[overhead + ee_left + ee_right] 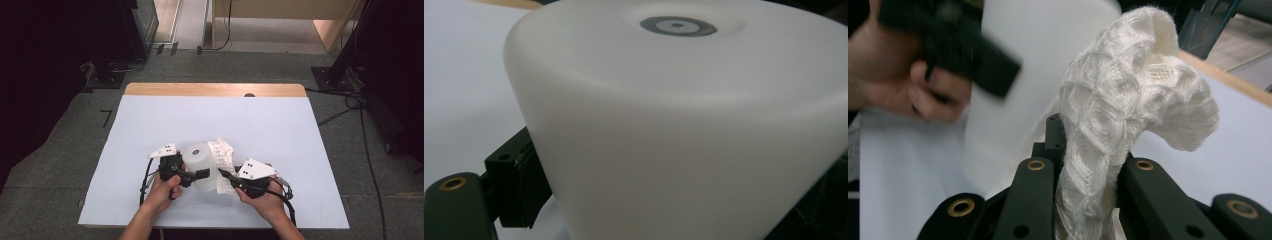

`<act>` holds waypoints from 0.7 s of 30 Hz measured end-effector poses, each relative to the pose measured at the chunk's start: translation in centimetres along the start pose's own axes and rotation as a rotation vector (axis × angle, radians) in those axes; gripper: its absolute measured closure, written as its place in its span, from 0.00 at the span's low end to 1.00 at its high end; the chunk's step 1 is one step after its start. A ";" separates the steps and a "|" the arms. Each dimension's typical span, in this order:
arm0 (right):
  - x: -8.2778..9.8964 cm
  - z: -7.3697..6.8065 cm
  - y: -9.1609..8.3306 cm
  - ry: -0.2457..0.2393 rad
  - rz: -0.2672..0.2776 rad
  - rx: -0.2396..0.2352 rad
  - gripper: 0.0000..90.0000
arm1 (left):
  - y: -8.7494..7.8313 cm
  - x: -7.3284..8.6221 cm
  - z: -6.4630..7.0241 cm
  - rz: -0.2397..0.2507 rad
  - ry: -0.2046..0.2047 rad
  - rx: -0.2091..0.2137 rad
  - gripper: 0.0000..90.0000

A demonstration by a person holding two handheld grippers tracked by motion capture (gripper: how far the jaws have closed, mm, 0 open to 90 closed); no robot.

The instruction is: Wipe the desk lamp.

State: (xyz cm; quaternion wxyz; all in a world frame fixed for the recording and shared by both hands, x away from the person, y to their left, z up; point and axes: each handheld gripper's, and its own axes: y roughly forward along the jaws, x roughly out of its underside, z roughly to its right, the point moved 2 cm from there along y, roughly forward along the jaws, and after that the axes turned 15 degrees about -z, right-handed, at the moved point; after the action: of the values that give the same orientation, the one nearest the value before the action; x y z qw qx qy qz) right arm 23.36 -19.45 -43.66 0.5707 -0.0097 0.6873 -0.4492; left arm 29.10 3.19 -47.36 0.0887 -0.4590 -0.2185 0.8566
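- Left gripper: jaws spread wide and clamped across the white frosted plastic cylinder, one black pad flat on its side wall. The cylinder stands upright on the white table, right in front of that gripper's palm.
- Right gripper: jaws nearly together, pinching a bunched neck of white foam mesh sleeve. The mesh rises between the jaws and flops over past the tips, just beside the cylinder's right flank.
- Cylinder, my read: stiff, smooth, probably light and hollow. The wall looks slippery, so a squeeze across the widest part, mid-height, is the safest hold; the rounded top edge would let pads slide off.
- Mesh sleeve, my read: near weightless, soft, stretchy, collapses under any pinch. It won't break, but it can snag or tear if yanked.
- Grip point for mesh: the rim, not the bunched middle, if it has to open over the cylinder.
- Whether any mesh already wraps the cylinder's far side: can't tell.
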 end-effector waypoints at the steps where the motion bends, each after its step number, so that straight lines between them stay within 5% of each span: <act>1: -0.3 0.0 -0.4 0.000 0.015 0.010 0.89 | 0.3 0.0 0.2 -0.008 0.008 0.003 0.09; 4: -0.4 0.1 -0.9 -0.001 0.039 0.010 0.89 | 0.2 -0.1 0.4 0.003 0.017 0.005 0.09; 10: 0.8 0.1 0.6 0.000 -0.051 -0.004 0.89 | -1.2 -0.3 0.0 0.048 0.010 -0.004 0.09; 17: -0.6 0.1 -1.3 0.011 0.038 0.009 0.89 | -0.2 -0.3 1.0 0.005 0.055 0.000 0.09; 21: 0.1 0.1 -0.4 0.013 -0.014 -0.017 0.89 | -1.0 -0.4 0.7 0.036 0.043 -0.007 0.09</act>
State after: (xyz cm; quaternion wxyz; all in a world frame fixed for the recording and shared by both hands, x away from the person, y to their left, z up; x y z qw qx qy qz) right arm 23.22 -19.83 -43.50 0.5631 -0.0166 0.6947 -0.4473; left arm 28.69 3.68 -46.26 0.0765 -0.4815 -0.2113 0.8471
